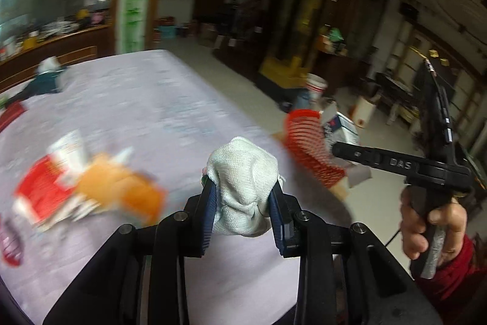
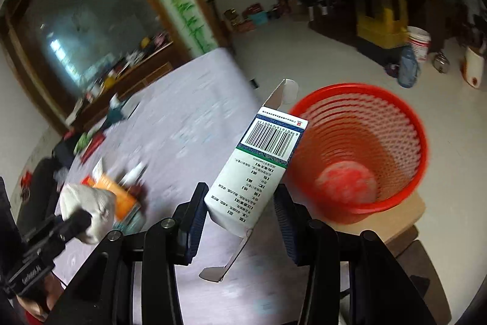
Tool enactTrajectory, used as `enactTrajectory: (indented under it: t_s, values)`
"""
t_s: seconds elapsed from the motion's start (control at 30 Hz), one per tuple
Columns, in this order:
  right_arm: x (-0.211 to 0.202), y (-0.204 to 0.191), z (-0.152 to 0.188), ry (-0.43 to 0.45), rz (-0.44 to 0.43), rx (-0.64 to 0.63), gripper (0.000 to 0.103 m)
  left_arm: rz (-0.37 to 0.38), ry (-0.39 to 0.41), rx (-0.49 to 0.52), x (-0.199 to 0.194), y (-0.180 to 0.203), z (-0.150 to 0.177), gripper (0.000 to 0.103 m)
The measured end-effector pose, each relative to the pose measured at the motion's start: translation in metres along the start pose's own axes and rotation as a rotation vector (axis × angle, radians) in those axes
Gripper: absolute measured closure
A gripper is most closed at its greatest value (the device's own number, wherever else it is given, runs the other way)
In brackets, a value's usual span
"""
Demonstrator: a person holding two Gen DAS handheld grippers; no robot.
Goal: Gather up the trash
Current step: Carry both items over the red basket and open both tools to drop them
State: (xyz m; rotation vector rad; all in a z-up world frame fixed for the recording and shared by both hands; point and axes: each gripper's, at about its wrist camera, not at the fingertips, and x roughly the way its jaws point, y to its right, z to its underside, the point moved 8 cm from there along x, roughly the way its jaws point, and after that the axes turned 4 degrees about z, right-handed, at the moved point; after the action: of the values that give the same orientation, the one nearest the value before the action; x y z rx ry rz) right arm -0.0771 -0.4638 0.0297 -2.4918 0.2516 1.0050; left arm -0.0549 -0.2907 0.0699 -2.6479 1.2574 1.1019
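Lavender cloth covers the table [image 2: 188, 124], filling the left and middle of both views. At right in the right wrist view a red mesh bin [image 2: 362, 148] stands on a wooden stool [image 2: 398, 218] beside the table edge. The right gripper [image 2: 240, 203] is closed on a white box [image 2: 258, 166] with a barcode and open flaps, tilted toward the bin. The left gripper [image 1: 243, 191] is clamped on a crumpled white cloth [image 1: 243, 181], mid-frame. Blurred orange and red packets [image 1: 88, 191] lie on the table at left.
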Motion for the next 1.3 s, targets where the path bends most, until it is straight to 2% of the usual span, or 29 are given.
enactTrajectory:
  t_s: [0.23, 0.37, 0.53, 0.6, 0.7, 0.8, 0.97, 1.17, 1.3]
  values:
    - [0.000, 0.073, -0.035, 0.023, 0.069, 0.079, 0.055, 0.122, -0.080, 0.047, 0.089, 0.072, -0.037, 0.072]
    - [0.006, 0.104, -0.051, 0.021, 0.092, 0.108, 0.055, 0.161, -0.114, 0.061, 0.129, 0.103, -0.049, 0.071]
    - [0.018, 0.126, -0.067, 0.017, 0.095, 0.144, 0.052, 0.162, -0.128, 0.071, 0.176, 0.127, -0.061, 0.069]
    - [0.022, 0.133, -0.071, 0.014, 0.093, 0.157, 0.050, 0.152, -0.137, 0.059, 0.186, 0.125, -0.065, 0.051]
    - [0.026, 0.136, -0.074, 0.005, 0.091, 0.163, 0.049, 0.151, -0.133, 0.033, 0.194, 0.121, -0.066, 0.045]
    - [0.018, 0.137, -0.073, 0.023, 0.084, 0.165, 0.049, 0.158, -0.138, 0.020, 0.187, 0.115, -0.065, 0.045]
    - [-0.002, 0.115, -0.062, 0.053, 0.046, 0.132, 0.048, 0.130, -0.088, 0.011, 0.146, 0.101, -0.057, 0.040]
    - [-0.013, 0.062, -0.034, 0.045, -0.033, 0.049, 0.047, 0.054, -0.035, 0.001, 0.084, 0.065, -0.037, 0.036]
    - [-0.002, 0.017, -0.010, -0.013, -0.110, -0.013, 0.047, -0.028, 0.008, -0.007, 0.040, 0.037, -0.021, 0.035]
